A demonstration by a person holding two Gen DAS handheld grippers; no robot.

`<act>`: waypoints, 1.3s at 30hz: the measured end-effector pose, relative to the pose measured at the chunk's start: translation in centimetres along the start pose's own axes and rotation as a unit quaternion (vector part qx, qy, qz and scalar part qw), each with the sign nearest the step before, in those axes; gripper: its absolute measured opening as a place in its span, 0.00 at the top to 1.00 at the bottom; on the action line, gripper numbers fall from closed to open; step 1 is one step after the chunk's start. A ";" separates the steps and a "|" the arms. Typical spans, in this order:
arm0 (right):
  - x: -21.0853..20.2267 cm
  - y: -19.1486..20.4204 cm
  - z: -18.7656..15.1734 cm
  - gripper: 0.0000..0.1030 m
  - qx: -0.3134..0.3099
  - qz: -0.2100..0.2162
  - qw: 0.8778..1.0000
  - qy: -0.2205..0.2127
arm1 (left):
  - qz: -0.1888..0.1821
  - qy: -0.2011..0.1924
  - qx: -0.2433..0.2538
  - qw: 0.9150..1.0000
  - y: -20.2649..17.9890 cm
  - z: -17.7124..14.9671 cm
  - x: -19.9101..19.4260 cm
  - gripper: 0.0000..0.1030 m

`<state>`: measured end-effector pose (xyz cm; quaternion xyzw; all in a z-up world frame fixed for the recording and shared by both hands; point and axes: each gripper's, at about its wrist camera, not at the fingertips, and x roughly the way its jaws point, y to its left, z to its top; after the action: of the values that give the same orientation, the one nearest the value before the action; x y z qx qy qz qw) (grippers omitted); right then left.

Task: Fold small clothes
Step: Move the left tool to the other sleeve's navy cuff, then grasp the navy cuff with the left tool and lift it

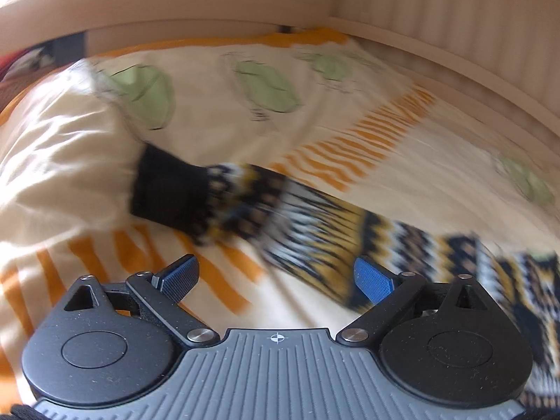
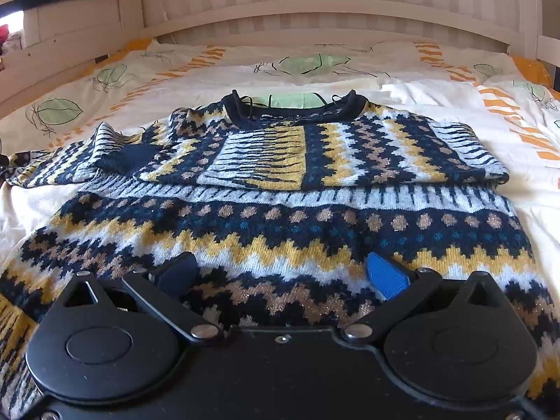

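The sweater (image 2: 280,189) lies flat on the bed (image 2: 437,94), its right sleeve already folded across the chest. The left gripper (image 1: 276,280) hangs wide open and empty near the other sleeve (image 1: 245,206). Best bet: pinch the dark cuff (image 1: 168,192) and lay it straight across. The right gripper (image 2: 283,273) is open over the hem. Only the left view shows that cuff; only the right shows the collar (image 2: 294,110).

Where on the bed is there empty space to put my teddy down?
Bare bedspread lies between the sweater and the headboard, and right of the sweater toward the orange stripes. In the left view, it is free on both sides of the stretched-out sleeve. The middle is crowded with sweater.
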<state>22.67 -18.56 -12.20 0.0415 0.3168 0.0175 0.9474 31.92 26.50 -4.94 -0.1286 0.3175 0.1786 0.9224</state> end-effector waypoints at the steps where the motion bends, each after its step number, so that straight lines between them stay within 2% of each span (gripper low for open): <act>1: 0.0 0.0 0.0 0.00 0.000 0.000 1.000 0.000 | 0.005 0.003 -0.009 1.000 0.8 0.4 0.6 0.07; 2: 0.0 0.0 0.0 0.00 -0.002 -0.001 1.000 0.000 | 0.009 0.007 -0.018 1.000 1.4 0.6 1.3 0.07; 4: 0.1 0.1 0.0 0.00 -0.005 -0.004 1.000 0.000 | 0.006 0.016 -0.029 0.999 2.3 0.9 2.5 0.21; 11: 0.3 0.5 -0.1 0.00 -0.014 -0.011 1.000 -0.001 | -0.026 0.028 -0.034 0.999 2.3 1.7 5.5 0.21; 15: 0.3 0.5 -0.2 0.00 -0.016 -0.012 1.000 -0.002 | -0.022 0.027 -0.060 0.998 2.6 2.6 7.1 0.23; 17: 0.3 0.5 -0.2 0.00 -0.016 -0.012 1.000 -0.003 | -0.021 0.014 -0.073 0.997 2.8 2.9 7.4 0.51; 18: 0.3 0.5 -0.2 0.00 -0.016 -0.012 1.000 -0.003 | -0.022 0.013 -0.074 0.997 2.9 3.1 7.5 0.76; 19: 0.3 0.5 -0.2 0.00 -0.017 -0.012 1.000 -0.003 | -0.025 0.014 -0.077 0.997 3.0 3.4 7.5 0.86; 20: 0.3 0.5 -0.2 0.00 -0.017 -0.012 1.000 -0.004 | -0.030 0.010 -0.079 0.996 3.0 3.6 7.3 0.86; 22: 0.3 0.5 -0.2 0.00 -0.016 -0.011 1.000 -0.005 | -0.048 -0.014 -0.072 0.996 3.0 4.0 6.1 1.00; 25: 0.4 0.4 -0.2 0.00 -0.016 -0.010 1.000 -0.006 | -0.056 -0.040 -0.036 0.997 1.6 4.9 3.7 1.00; 28: 0.3 0.5 -0.2 0.00 -0.015 -0.010 1.000 -0.005 | -0.083 -0.054 -0.015 0.995 0.1 5.7 0.8 1.00; 30: 0.4 0.5 -0.2 0.00 -0.015 -0.010 1.000 -0.004 | -0.093 -0.050 -0.016 0.994 -0.4 6.0 -0.4 0.98; 33: 0.4 0.5 -0.2 0.00 -0.015 -0.010 1.000 -0.004 | -0.114 -0.015 -0.045 0.992 0.0 5.5 -0.2 0.93; 34: 0.4 0.5 -0.1 0.00 -0.015 -0.010 1.000 -0.004 | -0.112 -0.004 -0.049 0.992 0.2 5.3 0.2 0.86; 35: 0.4 0.5 -0.2 0.00 -0.015 -0.010 1.000 -0.004 | -0.102 0.005 -0.053 0.993 0.6 5.0 0.5 0.75; 36: 0.4 0.5 -0.1 0.00 -0.015 -0.010 1.000 -0.004 | -0.089 0.008 -0.057 0.994 1.1 4.7 0.8 0.53; 37: 0.4 0.5 -0.2 0.00 -0.015 -0.010 1.000 -0.005 | -0.078 0.006 -0.062 0.995 1.6 4.5 1.0 0.46; 39: 0.4 0.5 -0.2 0.00 -0.015 -0.010 1.000 -0.005 | -0.062 0.005 -0.066 0.996 2.7 3.7 1.3 0.45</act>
<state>22.88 -18.03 -12.52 0.0242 0.3124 0.0127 0.9495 33.79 30.58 -3.23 -0.2093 0.3013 0.1409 0.9195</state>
